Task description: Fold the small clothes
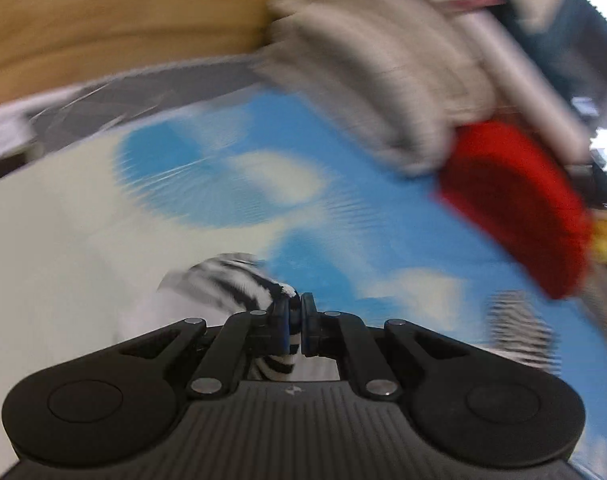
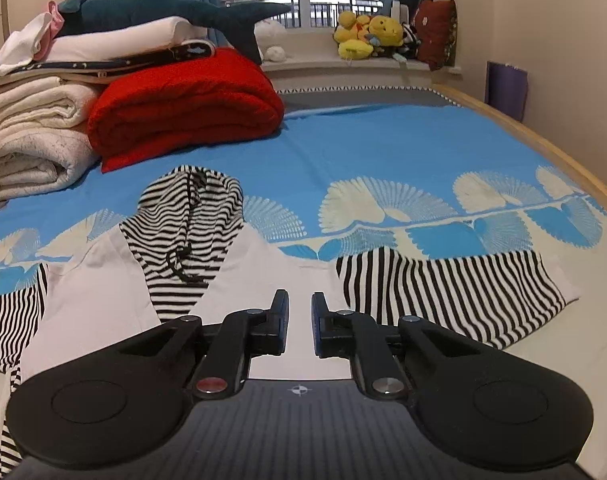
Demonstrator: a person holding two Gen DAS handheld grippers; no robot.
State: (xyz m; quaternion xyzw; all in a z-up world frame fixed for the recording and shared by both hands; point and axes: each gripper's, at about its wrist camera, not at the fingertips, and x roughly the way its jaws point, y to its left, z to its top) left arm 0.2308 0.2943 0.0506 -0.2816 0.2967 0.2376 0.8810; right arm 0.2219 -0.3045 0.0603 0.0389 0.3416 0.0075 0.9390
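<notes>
Left gripper (image 1: 296, 322): jaws pressed together on a fold of black-and-white striped cloth, which bunches out to the left of the pads and shows again below them; the view is heavily blurred.
Right gripper (image 2: 299, 322): jaws parallel with a narrow gap between them, nothing between the pads; it hangs over the white body of the garment, and whether the tips touch the cloth cannot be told.
Hooded top (image 2: 115, 280): small white garment spread flat on the near part of the bed, front facing up.
Hood (image 2: 191, 216): striped black and white, lying open beyond the white body, with a dark drawstring trailing down its middle.
Sleeves: striped; one (image 2: 451, 292) stretched out to the right of the body, the other (image 2: 11, 320) lying at the left edge of the right wrist view.
Bedspread (image 2: 383, 152): blue with cream fan-shaped motifs, cream along the near side.
Red blanket (image 2: 183, 112): folded, on the far left part of the bed; also seen blurred in the left wrist view (image 1: 515, 208).
Cream blankets (image 2: 35, 136): folded and stacked just left of the red one, touching it.
Shark plush (image 2: 175, 12): dark teal, on top of the stack.
Yellow soft toys (image 2: 367, 36): clustered on the window ledge beyond the bed.
Bed frame (image 2: 543, 136): pale wood, along the right side.
</notes>
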